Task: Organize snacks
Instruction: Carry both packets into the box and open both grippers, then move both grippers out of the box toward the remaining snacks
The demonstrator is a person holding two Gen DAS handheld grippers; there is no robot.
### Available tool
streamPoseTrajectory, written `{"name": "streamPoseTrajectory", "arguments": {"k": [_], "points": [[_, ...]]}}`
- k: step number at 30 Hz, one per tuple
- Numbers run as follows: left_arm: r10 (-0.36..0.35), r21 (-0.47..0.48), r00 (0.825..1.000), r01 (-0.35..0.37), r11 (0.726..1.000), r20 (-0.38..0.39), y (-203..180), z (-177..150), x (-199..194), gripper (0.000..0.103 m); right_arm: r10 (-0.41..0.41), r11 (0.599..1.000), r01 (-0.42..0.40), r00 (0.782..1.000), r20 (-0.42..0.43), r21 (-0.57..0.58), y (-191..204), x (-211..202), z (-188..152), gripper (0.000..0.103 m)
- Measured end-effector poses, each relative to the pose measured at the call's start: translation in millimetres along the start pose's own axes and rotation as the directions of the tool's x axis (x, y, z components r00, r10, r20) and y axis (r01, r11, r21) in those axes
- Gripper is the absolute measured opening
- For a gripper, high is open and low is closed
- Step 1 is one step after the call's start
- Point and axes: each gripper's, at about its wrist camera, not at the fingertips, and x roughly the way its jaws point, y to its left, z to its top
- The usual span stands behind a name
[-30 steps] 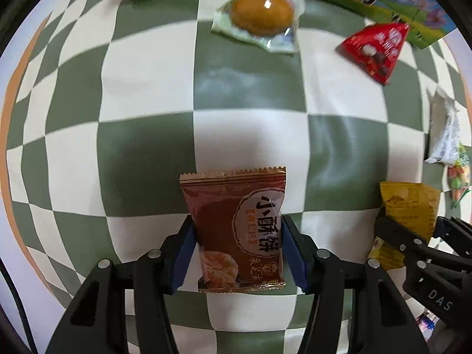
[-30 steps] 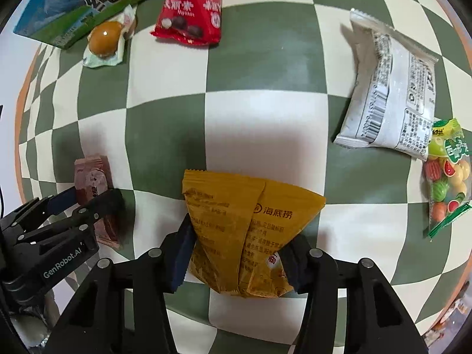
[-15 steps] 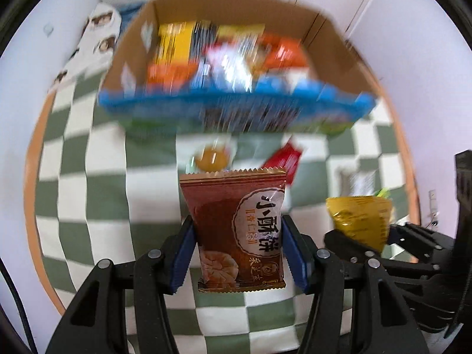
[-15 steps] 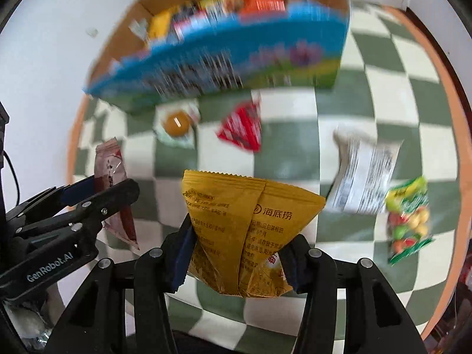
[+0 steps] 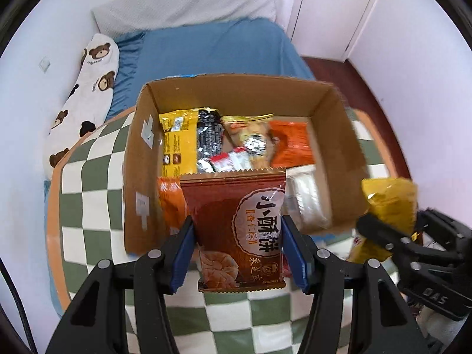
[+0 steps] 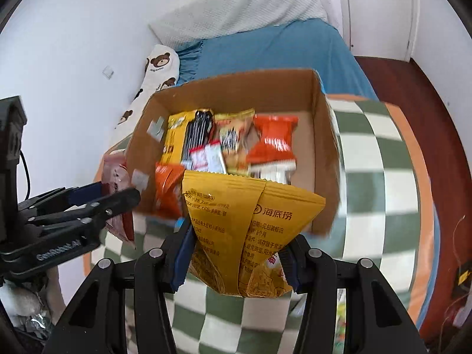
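Observation:
My left gripper (image 5: 237, 249) is shut on a brown-red pastry packet (image 5: 240, 230) and holds it upright in the air at the near edge of an open cardboard box (image 5: 236, 88). My right gripper (image 6: 236, 258) is shut on a yellow snack bag (image 6: 244, 230), also raised in front of the box (image 6: 323, 147). The box holds several snack packets, among them an orange one (image 6: 273, 141) and a yellow one (image 5: 178, 141). Each gripper shows in the other's view: the right one (image 5: 392, 236), the left one (image 6: 97, 203).
The box stands on a round table with a green and white checked cloth (image 5: 88, 183) and an orange rim. Behind it are a blue bed (image 5: 212, 50), a bear-print pillow (image 5: 85, 97) and white walls. A white door (image 5: 333, 11) is at the back right.
Both grippers have risen from the tabletop with their packets and tilted up. The view now looks down into the open box; the loose snacks on the cloth have dropped out of sight.

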Motion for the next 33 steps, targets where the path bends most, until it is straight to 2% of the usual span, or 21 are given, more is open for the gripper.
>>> {"name": "streamPoseTrajectory", "arguments": {"k": [5, 9, 10, 11, 12, 13, 14, 24, 33], "points": [[0.01, -0.02, 0.993, -0.012, 1.0, -0.118, 17, 33, 44, 0.054, -0.053, 0.998, 0.051, 0.997, -0.049, -0.046, 7, 53, 35, 0.054], [0.007, -0.025, 0.977, -0.012, 1.0, -0.211, 24, 44, 77, 0.056, -0.071, 0.996, 0.064, 0.992, -0.105, -0.069, 11, 93, 45, 0.055], [0.002, -0.03, 0.973, -0.009, 1.0, -0.231, 25, 45, 83, 0.06, -0.069, 0.996, 0.061, 0.989, -0.131, -0.067, 11, 104, 47, 0.057], [0.001, -0.036, 0.969, -0.01, 0.999, -0.249, 27, 45, 90, 0.063, -0.07, 0.997, 0.062, 0.984, -0.162, -0.055, 9, 114, 49, 0.071], [0.006, -0.041, 0.966, -0.018, 0.999, -0.259, 29, 44, 95, 0.065, -0.08, 0.996, 0.072, 0.98, -0.185, -0.052, 8, 121, 48, 0.074], [-0.004, -0.056, 0.966, -0.011, 0.998, -0.258, 32, 43, 98, 0.069, -0.101, 0.994, 0.092, 0.975, -0.198, -0.05, 5, 128, 49, 0.08], [-0.009, -0.065, 0.966, -0.008, 0.998, -0.259, 34, 43, 98, 0.07, -0.095, 0.995, 0.088, 0.975, -0.203, -0.045, 3, 131, 49, 0.081], [-0.002, -0.093, 0.972, -0.021, 0.995, -0.236, 37, 27, 93, 0.071, -0.111, 0.994, 0.112, 0.973, -0.204, -0.004, -17, 129, 49, 0.081], [0.048, -0.094, 0.991, -0.059, 0.994, -0.124, 34, 6, 64, 0.071, -0.147, 0.989, 0.145, 0.977, -0.151, -0.027, -14, 107, 35, 0.081]]}}
